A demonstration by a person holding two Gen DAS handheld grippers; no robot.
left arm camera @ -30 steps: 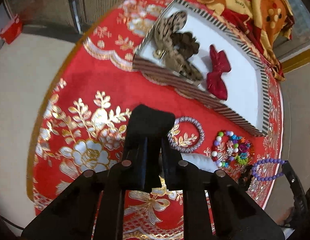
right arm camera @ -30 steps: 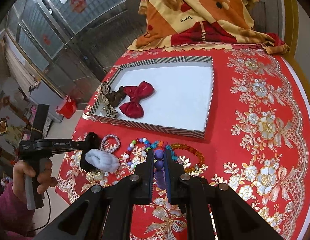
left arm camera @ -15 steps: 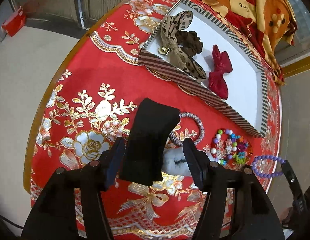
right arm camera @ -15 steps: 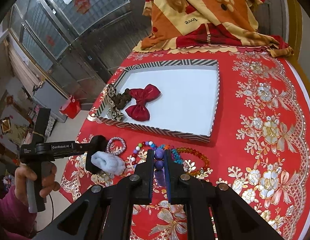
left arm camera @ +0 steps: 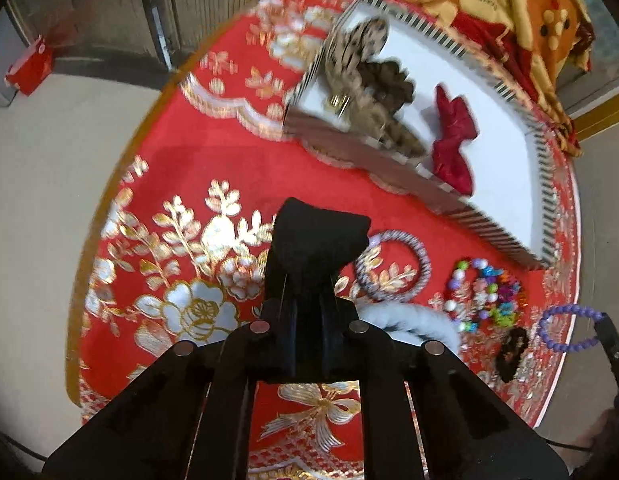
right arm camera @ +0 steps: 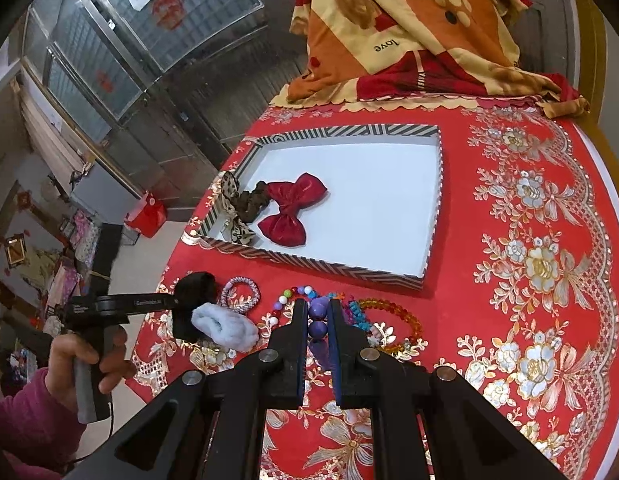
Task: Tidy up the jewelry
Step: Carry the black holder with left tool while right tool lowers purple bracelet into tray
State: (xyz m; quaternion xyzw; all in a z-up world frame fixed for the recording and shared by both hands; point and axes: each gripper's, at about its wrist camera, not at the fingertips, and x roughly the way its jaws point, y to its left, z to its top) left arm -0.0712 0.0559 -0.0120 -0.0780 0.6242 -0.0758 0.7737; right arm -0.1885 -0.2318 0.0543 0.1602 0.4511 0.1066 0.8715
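Note:
My left gripper points down at the red cloth and its jaws are closing, pressed together on a black fuzzy piece that covers the fingertips. A white fluffy scrunchie lies against its right finger; I cannot tell whether it is pinched too. My right gripper is shut on a purple bead bracelet, which hangs above the cloth. The striped tray holds a red bow, a leopard bow and a brown scrunchie.
On the cloth in front of the tray lie a silvery beaded bracelet, a multicoloured bead bracelet, an amber bracelet and a black scrunchie. A folded orange blanket sits behind the tray. The table edge curves close at the left.
The left jaws opened wide around the black piece, then shut again. The white scrunchie now sits off the right finger. The right gripper kept its hold on the purple bracelet.

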